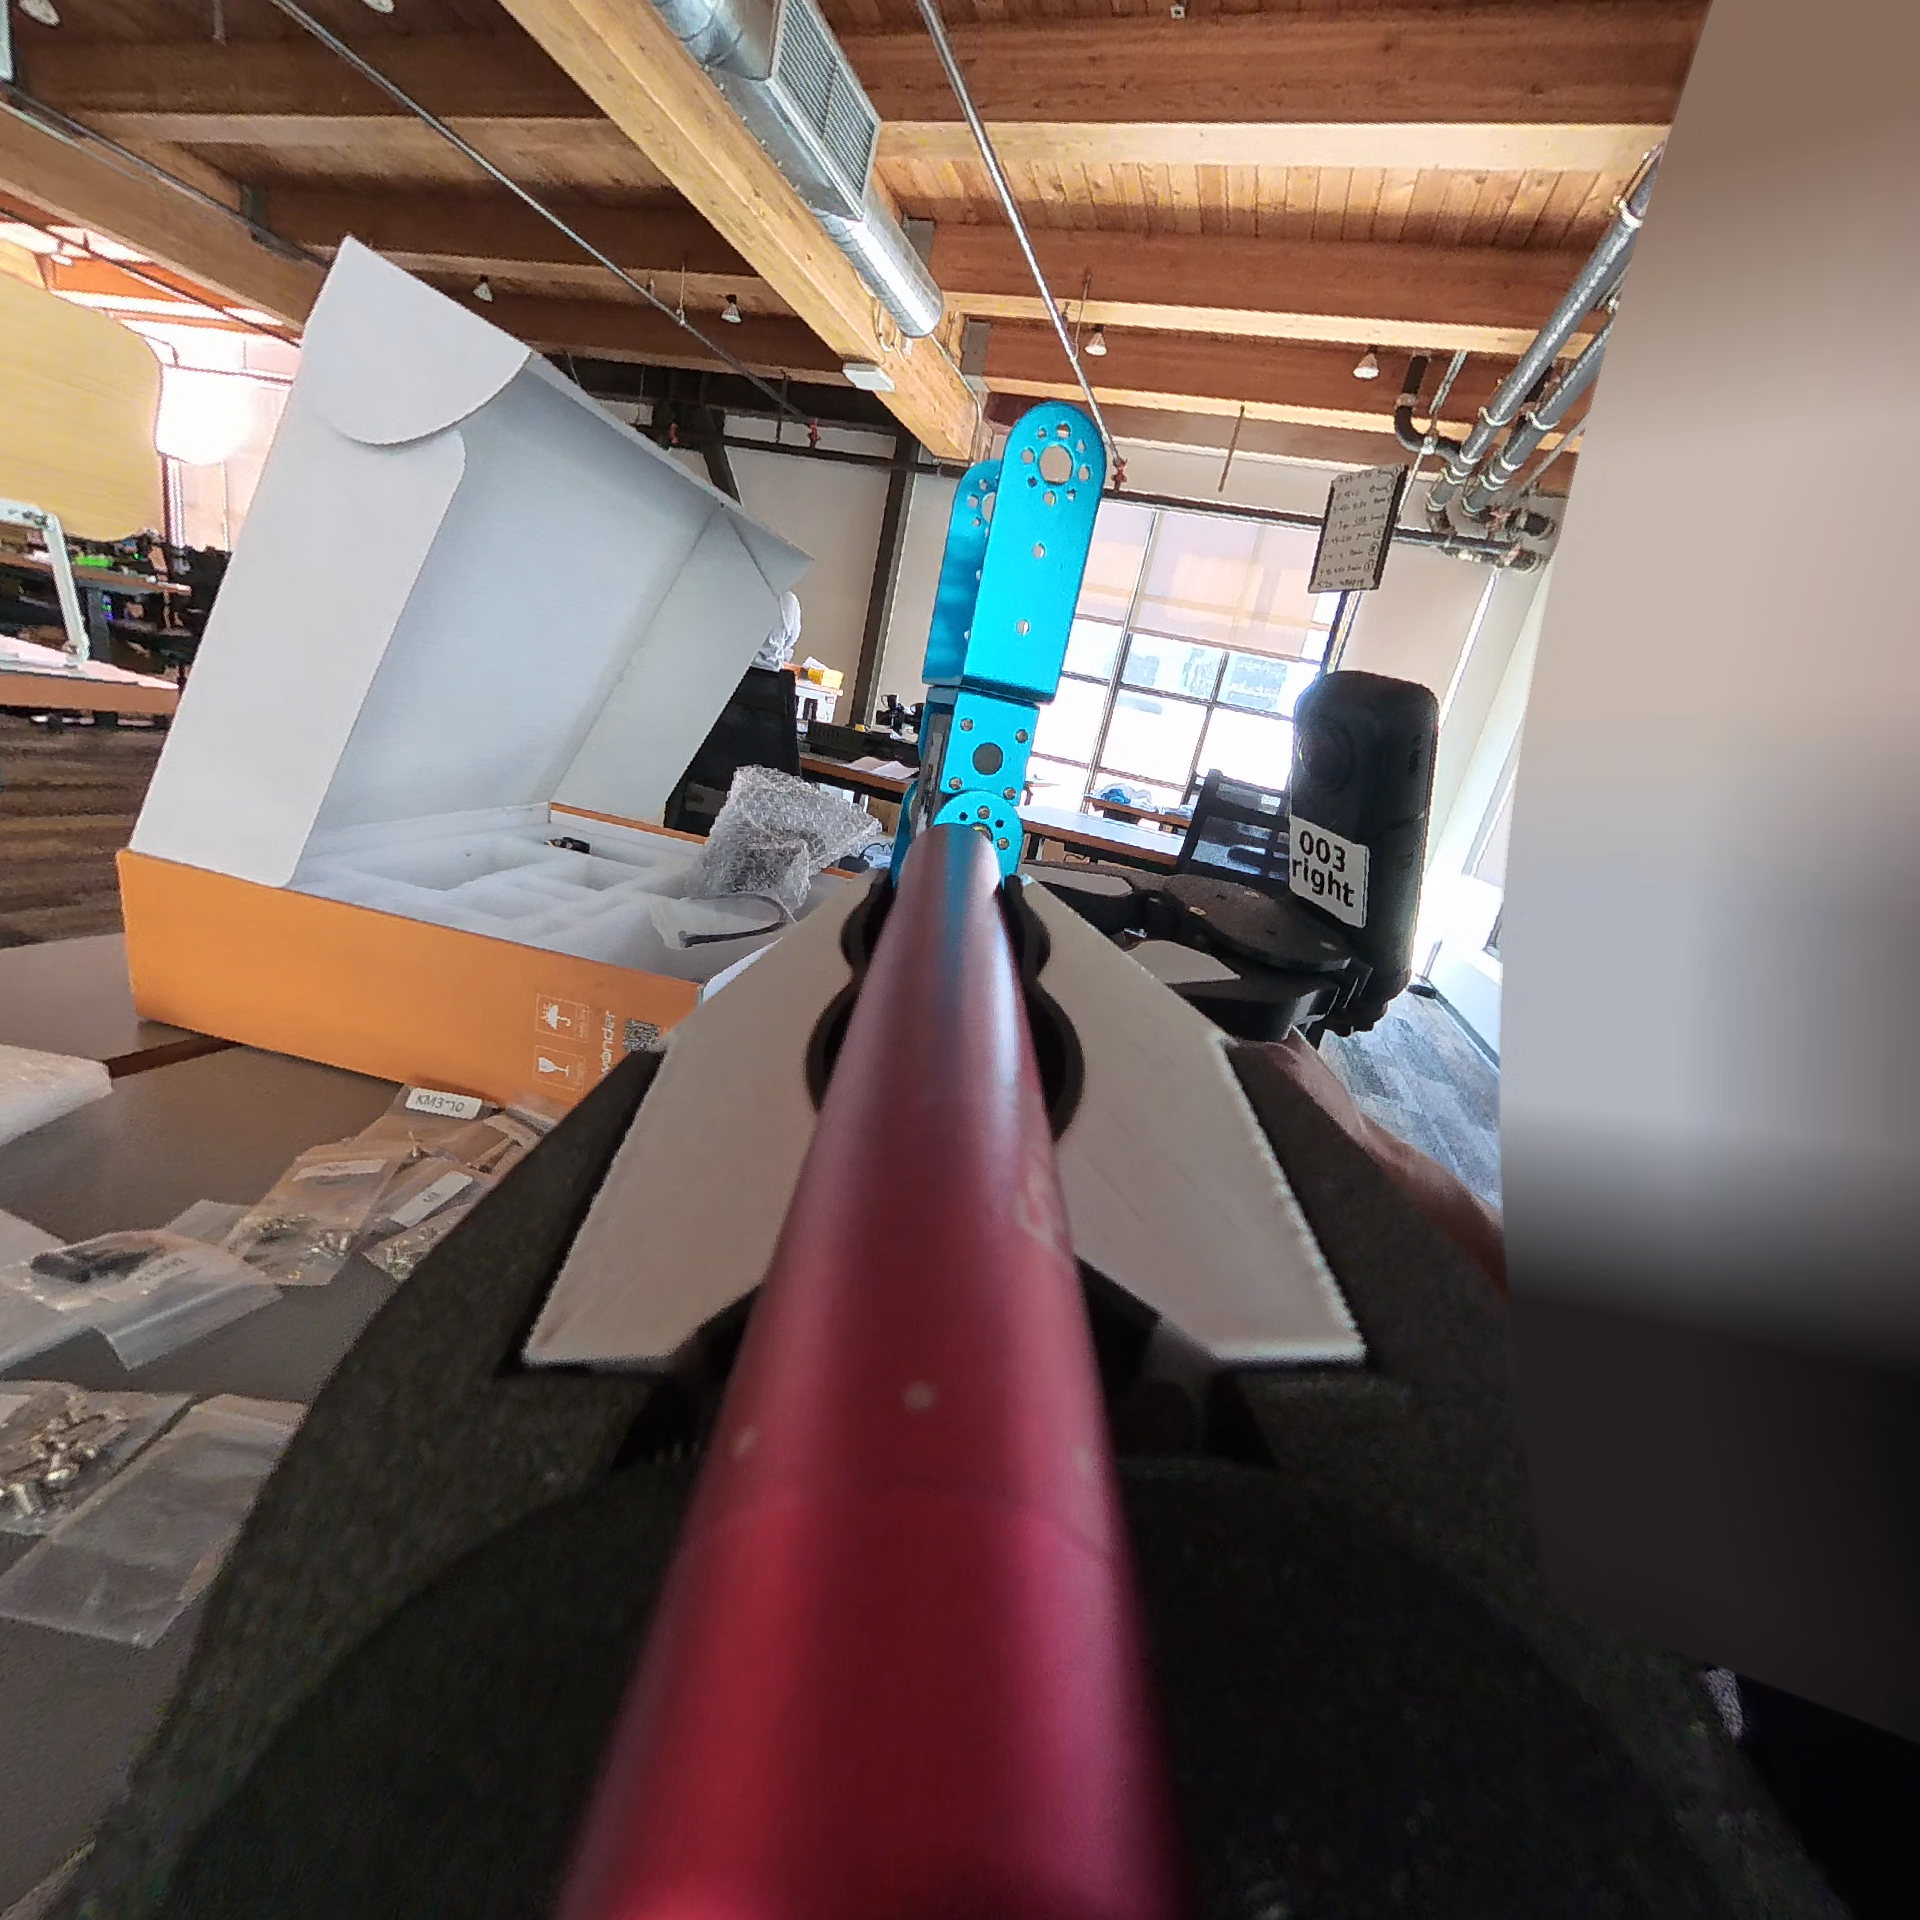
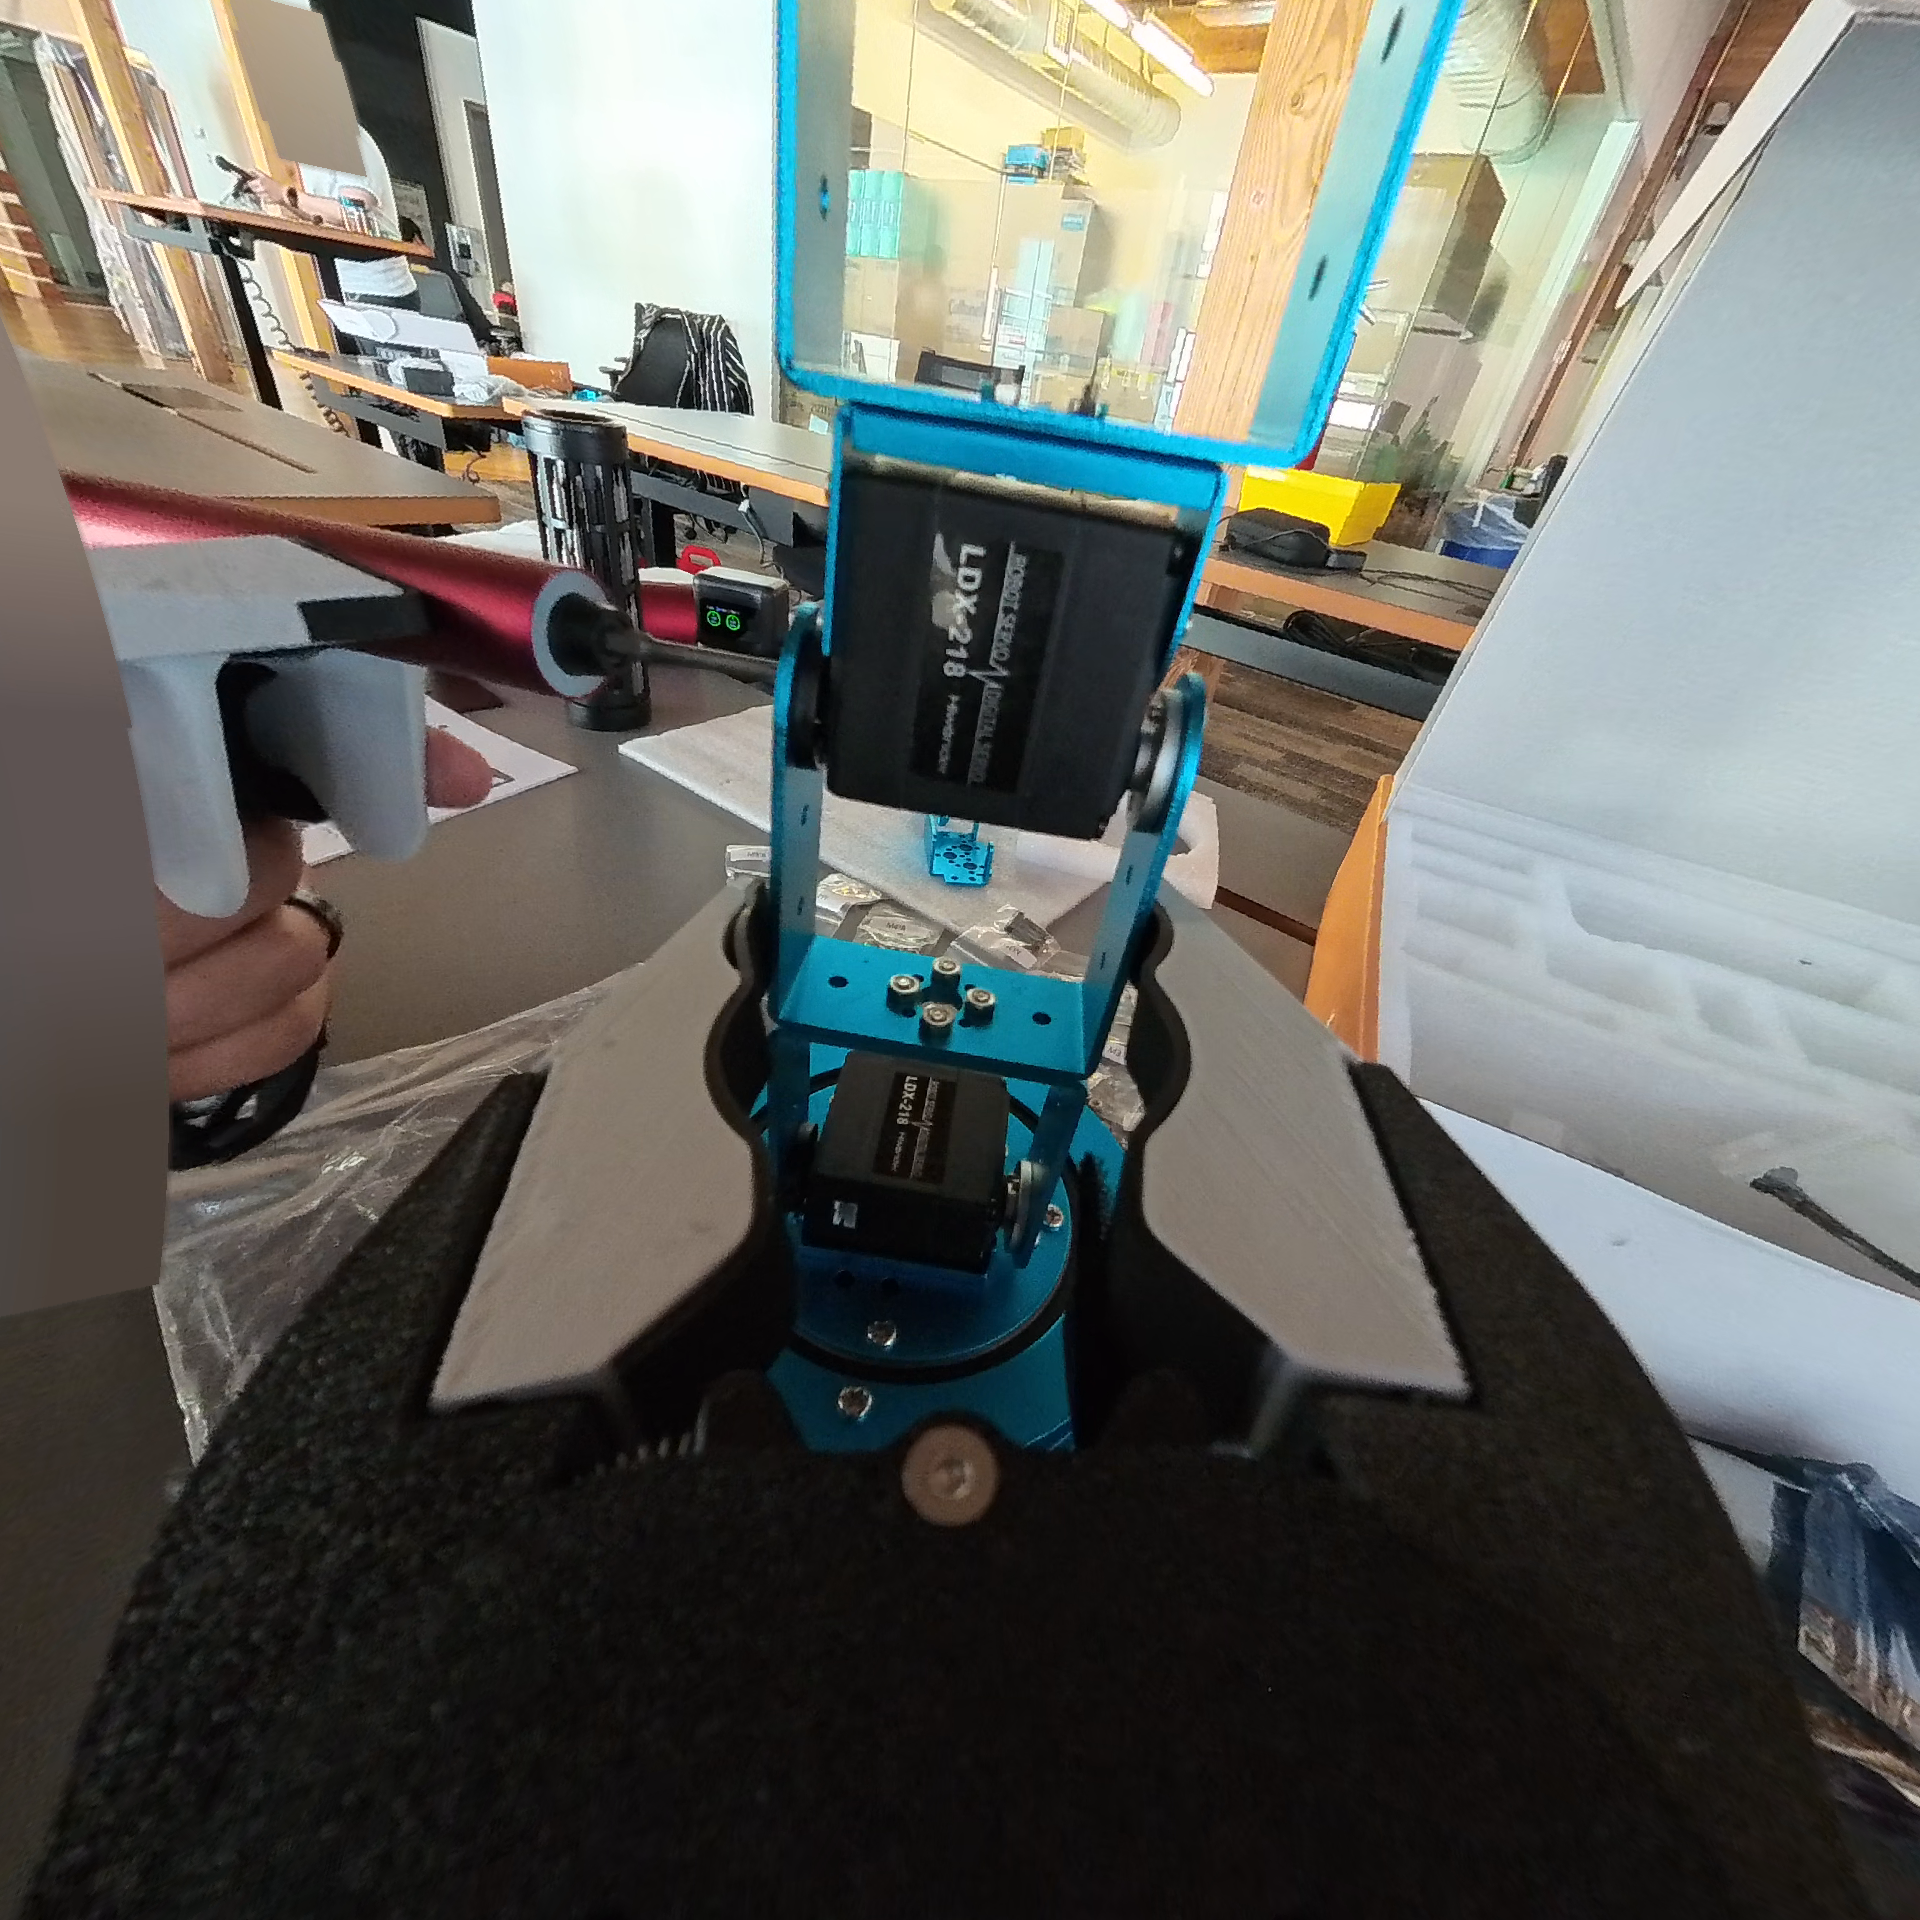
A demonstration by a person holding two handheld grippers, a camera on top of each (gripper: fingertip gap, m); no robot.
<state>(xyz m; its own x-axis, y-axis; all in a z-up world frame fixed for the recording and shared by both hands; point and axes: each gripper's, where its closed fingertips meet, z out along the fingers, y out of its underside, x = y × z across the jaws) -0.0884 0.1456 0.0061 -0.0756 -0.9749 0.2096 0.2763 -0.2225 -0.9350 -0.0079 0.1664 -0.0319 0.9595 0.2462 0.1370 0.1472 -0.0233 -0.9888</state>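
While clamped on a red screwdriver, left claw; right claw around blue servo arm.

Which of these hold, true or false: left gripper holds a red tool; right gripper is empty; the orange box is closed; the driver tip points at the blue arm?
1. The left gripper holds a red screwdriver. True.
2. The right gripper is empty. False: it is shut on the blue servo arm.
3. The orange box is closed. False: its white lid stands open.
4. The screwdriver's tip points at the arm's side. True.
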